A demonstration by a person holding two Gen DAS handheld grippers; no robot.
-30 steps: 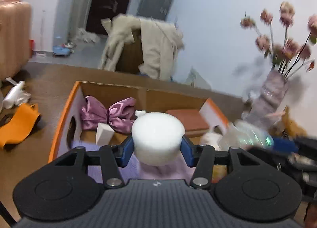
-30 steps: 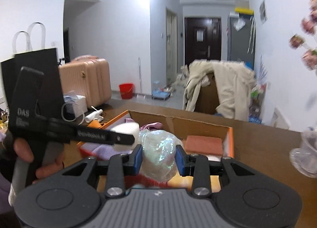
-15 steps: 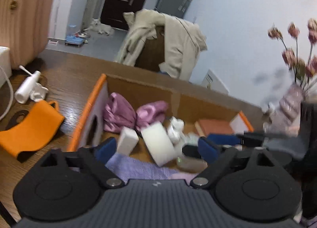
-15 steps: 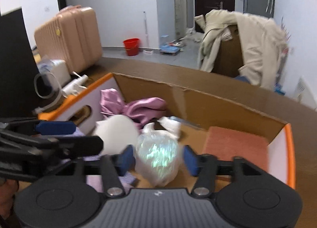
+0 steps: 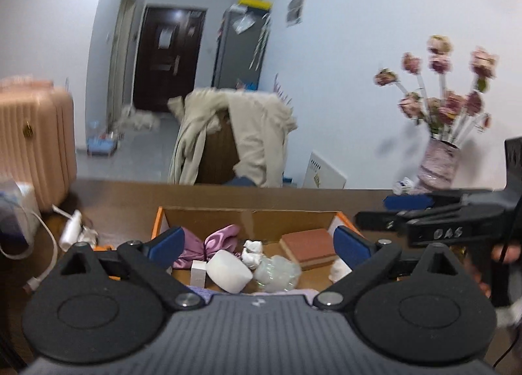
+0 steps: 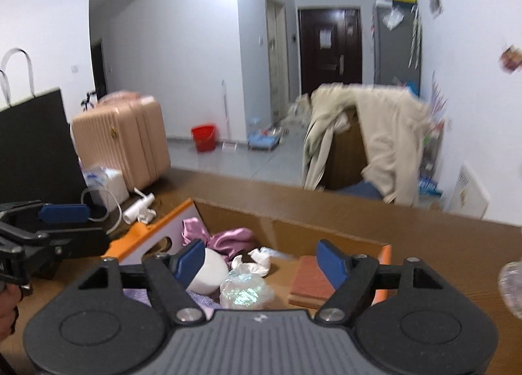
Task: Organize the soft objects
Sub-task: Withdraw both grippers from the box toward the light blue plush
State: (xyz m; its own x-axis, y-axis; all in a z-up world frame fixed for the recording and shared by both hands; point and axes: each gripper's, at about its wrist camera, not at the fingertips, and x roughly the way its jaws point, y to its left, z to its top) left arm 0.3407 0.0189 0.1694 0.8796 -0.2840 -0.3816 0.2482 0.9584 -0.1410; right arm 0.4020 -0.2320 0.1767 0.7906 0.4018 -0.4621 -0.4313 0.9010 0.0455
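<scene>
With jaws just sprung wide and empty, both the left gripper (image 5: 257, 246) and right gripper (image 6: 261, 260) hover over the box (image 5: 254, 218); puff (image 5: 228, 266) at six o'clock of the bow (image 5: 217, 241).

Ahead of you, white walls (image 6: 195, 48), a dark door (image 6: 329, 48) far down the hall, grey tiled floor (image 6: 241, 159), pink suitcase (image 6: 124, 140) left, a coat-draped chair (image 6: 365, 146) beyond the brown table (image 6: 456, 244).
</scene>
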